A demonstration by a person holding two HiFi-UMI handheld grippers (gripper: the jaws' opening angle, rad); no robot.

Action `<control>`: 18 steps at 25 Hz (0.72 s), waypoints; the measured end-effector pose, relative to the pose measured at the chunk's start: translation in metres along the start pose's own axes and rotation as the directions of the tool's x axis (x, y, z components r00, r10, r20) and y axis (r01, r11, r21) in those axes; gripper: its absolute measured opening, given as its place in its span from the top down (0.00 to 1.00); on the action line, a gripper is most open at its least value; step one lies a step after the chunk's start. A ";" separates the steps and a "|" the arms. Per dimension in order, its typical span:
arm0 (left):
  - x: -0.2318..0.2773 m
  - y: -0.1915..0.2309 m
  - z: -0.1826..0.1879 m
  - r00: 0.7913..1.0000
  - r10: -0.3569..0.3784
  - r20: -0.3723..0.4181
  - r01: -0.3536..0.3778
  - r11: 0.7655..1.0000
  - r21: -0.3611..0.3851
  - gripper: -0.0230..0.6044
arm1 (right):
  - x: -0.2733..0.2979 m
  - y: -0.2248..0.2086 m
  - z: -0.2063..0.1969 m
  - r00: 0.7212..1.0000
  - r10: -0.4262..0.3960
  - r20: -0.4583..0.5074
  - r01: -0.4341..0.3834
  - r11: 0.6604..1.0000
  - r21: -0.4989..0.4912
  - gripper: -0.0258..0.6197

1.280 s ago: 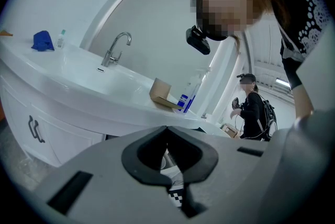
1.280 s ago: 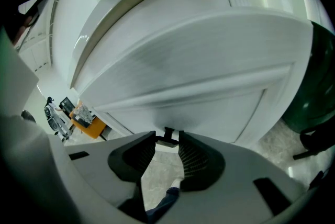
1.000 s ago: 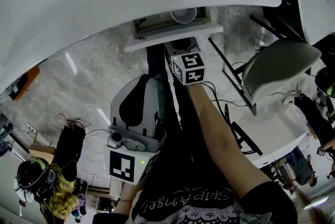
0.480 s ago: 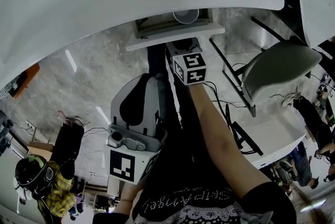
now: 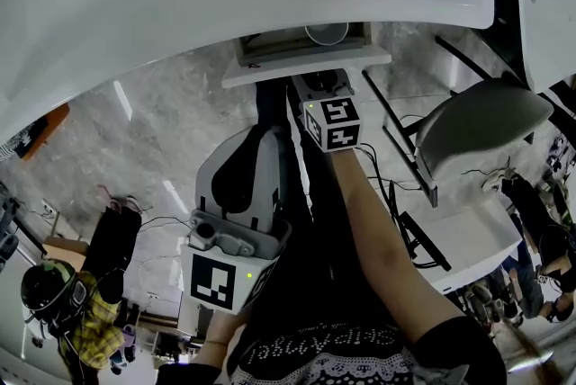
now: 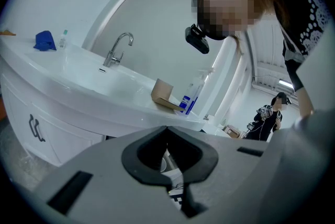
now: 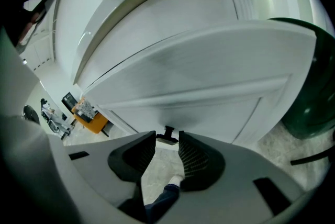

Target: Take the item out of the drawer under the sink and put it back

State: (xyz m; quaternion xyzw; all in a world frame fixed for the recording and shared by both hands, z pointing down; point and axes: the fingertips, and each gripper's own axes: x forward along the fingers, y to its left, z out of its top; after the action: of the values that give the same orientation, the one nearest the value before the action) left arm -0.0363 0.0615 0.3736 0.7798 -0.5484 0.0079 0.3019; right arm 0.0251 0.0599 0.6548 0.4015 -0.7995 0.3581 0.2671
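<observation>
The white drawer (image 5: 306, 68) under the sink counter (image 5: 180, 5) stands pulled out a little, and a round white cup (image 5: 326, 32) shows inside it. My right gripper (image 5: 319, 86) is at the drawer front. In the right gripper view its jaws (image 7: 167, 136) close on the small black drawer handle (image 7: 168, 135) on the white drawer front (image 7: 199, 81). My left gripper (image 5: 255, 133) is held back near the person's body, away from the drawer. Its jaws (image 6: 167, 127) are shut with nothing in them, pointing up towards the sink (image 6: 99, 79).
A faucet (image 6: 118, 49), a blue cloth (image 6: 44, 40), a cardboard box (image 6: 162, 94) and a blue-labelled bottle (image 6: 189, 102) sit on the counter. A grey-green chair (image 5: 477, 122) stands right of the drawer. Cables lie on the marble floor (image 5: 135, 131).
The head view has shifted slightly, so everything sits a little lower and to the right. Both grippers and the drawer keep nearly the same places relative to each other.
</observation>
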 end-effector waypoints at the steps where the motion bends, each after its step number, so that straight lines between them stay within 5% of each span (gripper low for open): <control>1: 0.000 0.000 0.001 1.000 0.000 0.003 0.000 1.000 0.002 0.96 | -0.003 0.000 -0.001 1.000 0.001 -0.002 -0.001 1.000 -0.007 0.73; 18: 0.012 -0.020 0.037 0.997 -0.066 0.029 0.065 0.997 0.037 0.96 | -0.115 -0.021 0.042 0.993 -0.044 0.112 0.048 0.998 -0.038 0.79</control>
State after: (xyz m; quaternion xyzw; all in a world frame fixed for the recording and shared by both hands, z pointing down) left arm -0.0268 0.0379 0.3380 0.8027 -0.5267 -0.0040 0.2796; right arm 0.0985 0.0702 0.5549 0.4336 -0.8107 0.3126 0.2388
